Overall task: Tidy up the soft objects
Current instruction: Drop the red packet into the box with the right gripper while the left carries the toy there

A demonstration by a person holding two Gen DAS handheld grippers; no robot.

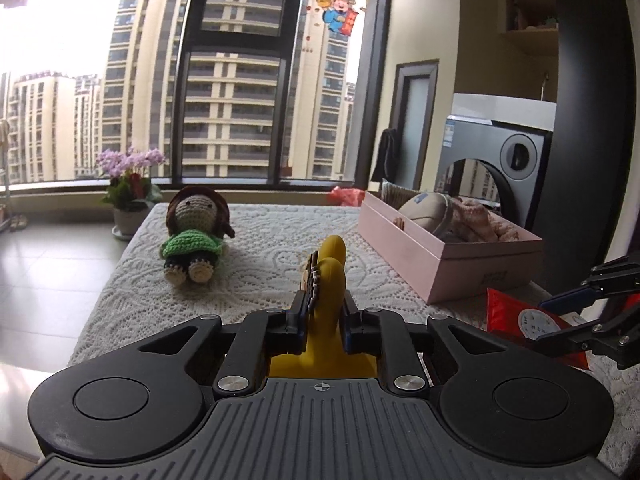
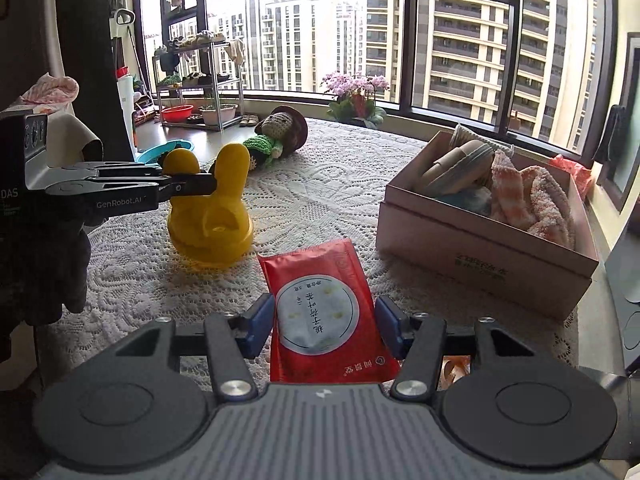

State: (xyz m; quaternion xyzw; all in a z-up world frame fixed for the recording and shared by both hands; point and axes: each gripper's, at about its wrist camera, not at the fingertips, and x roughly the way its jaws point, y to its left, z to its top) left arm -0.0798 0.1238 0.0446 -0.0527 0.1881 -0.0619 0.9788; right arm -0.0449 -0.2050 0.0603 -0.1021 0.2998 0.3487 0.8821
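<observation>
A yellow rubber rabbit toy (image 2: 212, 224) stands on the lace-covered table (image 2: 340, 184). My left gripper (image 2: 192, 184) is shut on its ears, which show between the pads in the left wrist view as the yellow toy (image 1: 332, 280) inside the left gripper (image 1: 326, 308). My right gripper (image 2: 324, 320) is shut on a flat red packet (image 2: 320, 300) with a white round label, pads against its two long edges. The left wrist view shows the red packet (image 1: 520, 320) in the right gripper (image 1: 580, 312) at the right edge. A crocheted doll (image 2: 276, 136) in a green top lies at the far side.
A pink cardboard box (image 2: 480, 248) holding slippers and a pink towel sits on the table's right side, also seen as the pink box (image 1: 440, 264). A flower pot (image 1: 130, 196) stands on the floor past the far edge. Windows lie behind, a washing machine (image 1: 508, 160) right.
</observation>
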